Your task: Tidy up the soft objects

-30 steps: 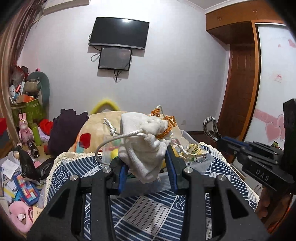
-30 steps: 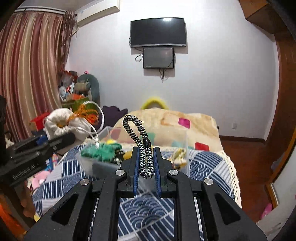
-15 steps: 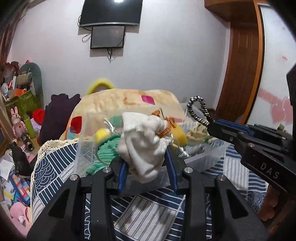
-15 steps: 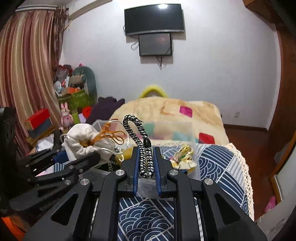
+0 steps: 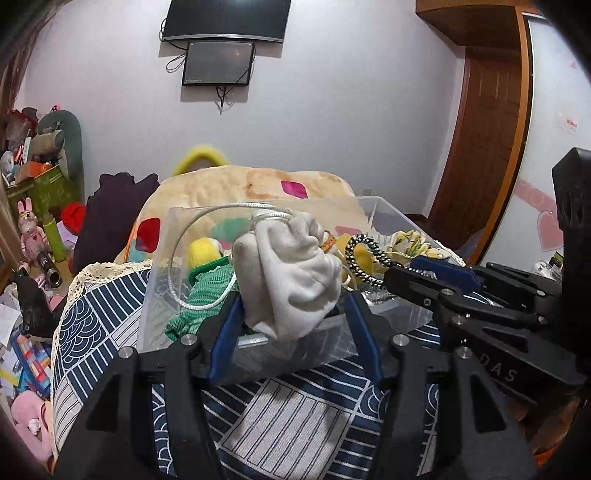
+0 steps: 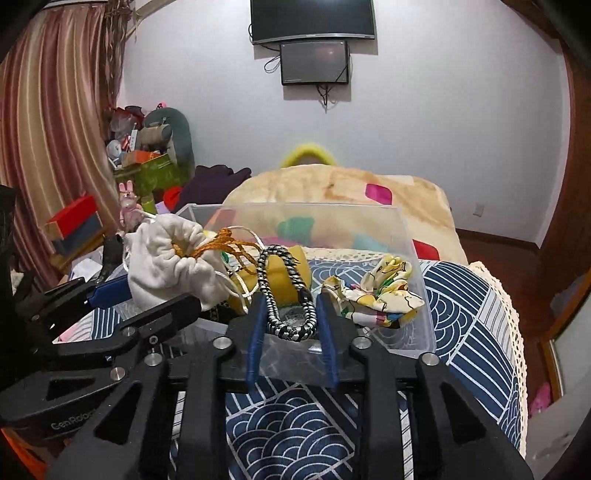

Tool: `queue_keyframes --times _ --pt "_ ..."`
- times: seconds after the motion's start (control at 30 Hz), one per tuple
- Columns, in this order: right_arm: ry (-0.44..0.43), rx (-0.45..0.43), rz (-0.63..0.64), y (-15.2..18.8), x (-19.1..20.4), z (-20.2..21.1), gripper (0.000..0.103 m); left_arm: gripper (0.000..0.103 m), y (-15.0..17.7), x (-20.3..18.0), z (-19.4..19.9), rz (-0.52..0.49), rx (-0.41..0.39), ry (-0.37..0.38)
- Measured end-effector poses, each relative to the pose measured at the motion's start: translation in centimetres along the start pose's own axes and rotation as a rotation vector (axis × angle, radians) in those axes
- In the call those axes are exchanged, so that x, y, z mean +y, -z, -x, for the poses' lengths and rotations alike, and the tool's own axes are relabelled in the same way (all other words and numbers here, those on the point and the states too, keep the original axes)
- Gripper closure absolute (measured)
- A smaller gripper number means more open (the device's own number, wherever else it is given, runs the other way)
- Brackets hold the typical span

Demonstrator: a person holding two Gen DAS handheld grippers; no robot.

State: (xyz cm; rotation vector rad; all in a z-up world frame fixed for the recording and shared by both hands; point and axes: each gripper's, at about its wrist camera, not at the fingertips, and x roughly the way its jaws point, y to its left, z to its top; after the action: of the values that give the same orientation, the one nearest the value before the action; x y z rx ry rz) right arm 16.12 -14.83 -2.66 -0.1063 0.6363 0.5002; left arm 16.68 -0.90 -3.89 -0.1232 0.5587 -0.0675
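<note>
Both claws over clear bin (image 6: 417, 258), jaws just opening: left gripper (image 5: 291, 314) spread around white pouch (image 5: 291, 280); right gripper (image 6: 290, 314) at 3 o'clock, spread, braided cord (image 6: 284, 291) loose between.

Wrist cams, close, shared bin (image 5: 384, 214)

One clear bin (image 6: 413, 258) stands on the bed. Soft items at the bin: one white pouch (image 5: 295, 273), one braided cord loop (image 6: 288, 295), one green knit piece (image 5: 207, 291), one printed cloth (image 6: 388, 291), and one yellow ball (image 5: 203, 249). Two grippers are in view: left gripper (image 5: 291, 321) and right gripper (image 6: 291, 321). Two screens hang on the wall: large screen (image 6: 312, 16), small screen (image 6: 314, 62). One pink rabbit figure (image 6: 127, 201) stands at the left.
</note>
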Motion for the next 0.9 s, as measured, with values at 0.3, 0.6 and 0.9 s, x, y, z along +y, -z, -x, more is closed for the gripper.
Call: queue_keyframes --times 0.3,0.6,0.9 --pt "0.008 -0.061 -0.002 -0.5 -0.4 2.8 0.073 0.045 0.0 -0.3 3.7 -0.011 -0.047 0.014" --pt "0.079 -0.155 0.058 -1.6 0.5 5.5 0.052 0.045 -0.6 -0.8 7.5 -0.022 -0.113 0.021" --pt "0.040 -0.100 0.053 0.0 0.0 5.1 0.052 0.040 1.1 -0.9 9.0 -0.051 -0.118 0.017"
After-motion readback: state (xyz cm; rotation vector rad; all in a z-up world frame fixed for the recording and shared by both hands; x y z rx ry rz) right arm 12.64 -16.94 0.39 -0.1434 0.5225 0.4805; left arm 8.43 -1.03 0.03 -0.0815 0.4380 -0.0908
